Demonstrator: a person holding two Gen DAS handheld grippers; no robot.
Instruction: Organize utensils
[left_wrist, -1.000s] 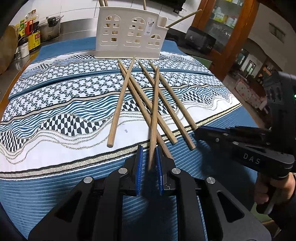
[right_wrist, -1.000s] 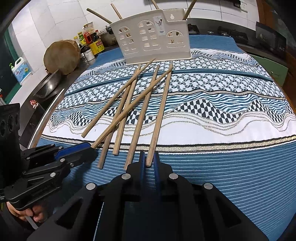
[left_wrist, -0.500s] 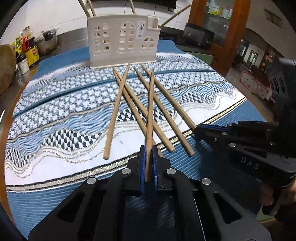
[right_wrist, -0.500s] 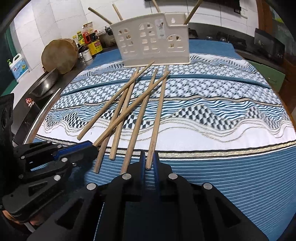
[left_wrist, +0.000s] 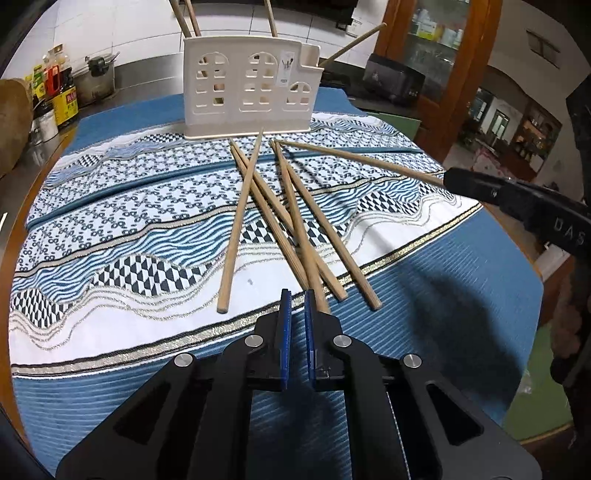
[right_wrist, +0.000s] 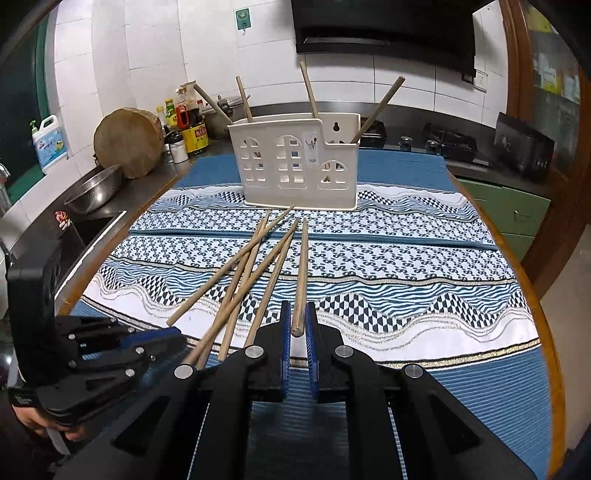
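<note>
Progress: lifting one chopstick (right_wrist: 301, 273) clear of the pile (left_wrist: 280, 221) in the clamped right gripper (right_wrist: 297, 321), loosening the left gripper (left_wrist: 297, 306) to a narrow, empty gap.

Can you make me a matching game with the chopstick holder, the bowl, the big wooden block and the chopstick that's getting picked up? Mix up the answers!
Things:
1. chopstick holder
2. bowl
3. wooden block
4. picked chopstick

Clues:
A. between the jaws of the right gripper
B. round and brown, leaning by the tiled wall
C. white, with little windows
D. shiny silver, on the dark counter

Pairs: 1-C, 2-D, 3-B, 4-A
</note>
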